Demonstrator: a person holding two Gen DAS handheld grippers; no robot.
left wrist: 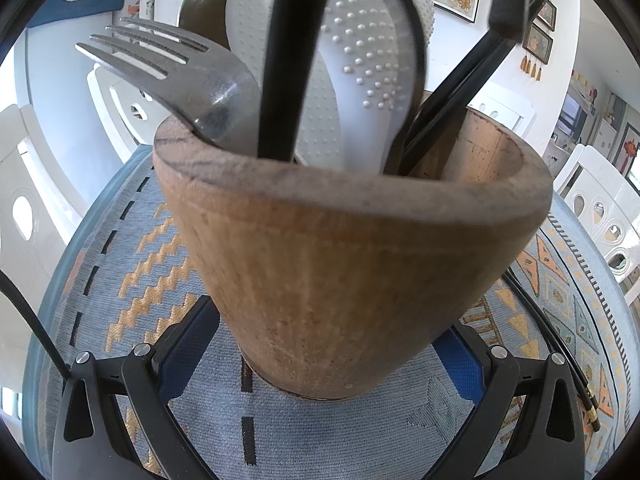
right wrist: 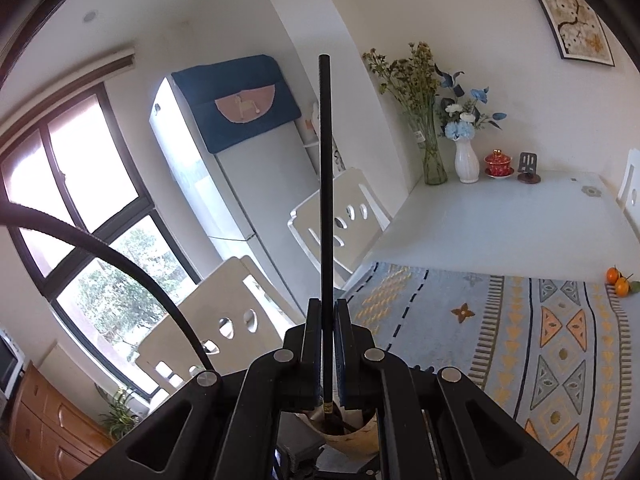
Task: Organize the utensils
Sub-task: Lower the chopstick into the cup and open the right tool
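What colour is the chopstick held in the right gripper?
Black chopstick; right wrist view shows it best.

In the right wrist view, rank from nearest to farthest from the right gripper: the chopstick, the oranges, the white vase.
1. Chopstick: clamped between the right gripper's fingers, pointing up and away.
2. Oranges: on the patterned cloth, at the far right.
3. White vase: at the table's far end by the wall, right of centre.

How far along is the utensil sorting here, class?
Done: a fork, a white spoon and other black utensils stand in the wooden holder. In hand: the right gripper clamps a black chopstick above it; the left gripper brackets its base. Left: two chopsticks on the mat.
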